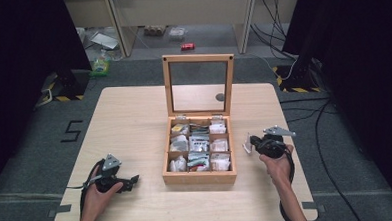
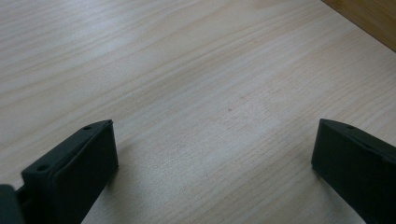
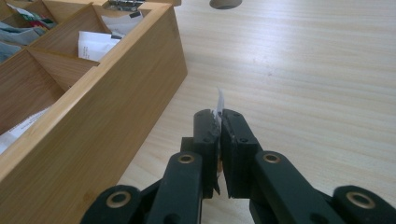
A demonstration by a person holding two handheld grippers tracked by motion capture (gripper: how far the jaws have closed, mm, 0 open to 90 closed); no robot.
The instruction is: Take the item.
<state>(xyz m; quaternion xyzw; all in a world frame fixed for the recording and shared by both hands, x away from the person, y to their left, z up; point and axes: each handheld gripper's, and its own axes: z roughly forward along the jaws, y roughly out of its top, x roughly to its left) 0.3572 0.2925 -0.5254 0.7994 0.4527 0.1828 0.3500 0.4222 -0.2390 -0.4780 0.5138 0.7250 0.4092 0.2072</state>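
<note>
At a pale wooden table (image 1: 134, 113), the right gripper (image 3: 218, 122) had its jaws pressed together on a thin white packet (image 3: 220, 101), held edge-up just above the tabletop near the right edge, beside the right wall of a bamboo compartment box (image 1: 199, 178). The high view showed the same packet (image 1: 247, 144) jutting from the gripper (image 1: 253, 143) toward the box, a grip that looked suited to carrying the flat sachet clear of the dividers. The box stood at the middle of the table toward the near edge, its glass-paned lid (image 1: 198, 83) propped upright at the back, probably to leave all nine cells open to reach. The cells held small paper and foil packets (image 1: 199, 145), mostly white, with a few darker ones in the middle column; what they contained could not be told. The left gripper (image 2: 212, 154) rested near the table's near-left corner with jaws spread wide over bare wood, pointing toward the box and apparently idle.
</note>
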